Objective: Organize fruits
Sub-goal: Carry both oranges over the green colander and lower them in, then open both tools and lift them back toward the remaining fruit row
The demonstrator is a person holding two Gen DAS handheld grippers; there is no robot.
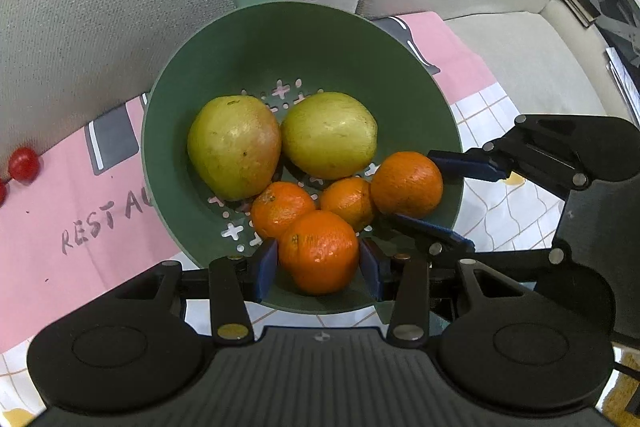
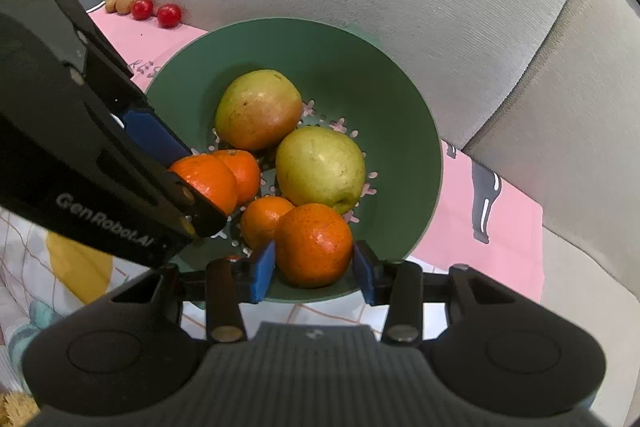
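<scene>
Mostly done, we judge: pears [image 1: 234, 147] fill the colander [image 1: 280, 7], left claw [image 1: 319, 263] clenched on a third orange [image 1: 319, 251] inside, right claw [image 2: 312, 267] flanking a fourth orange [image 2: 314, 245], grip unclear, red fruits [image 2: 168, 15] outside.

Cloth lettering [image 1: 106, 217] cut short behind the green colander [image 1: 192, 75]

left tongs [image 1: 319, 263]: angled down, clamped | right tongs [image 2: 314, 269]: angled down, parted
</scene>
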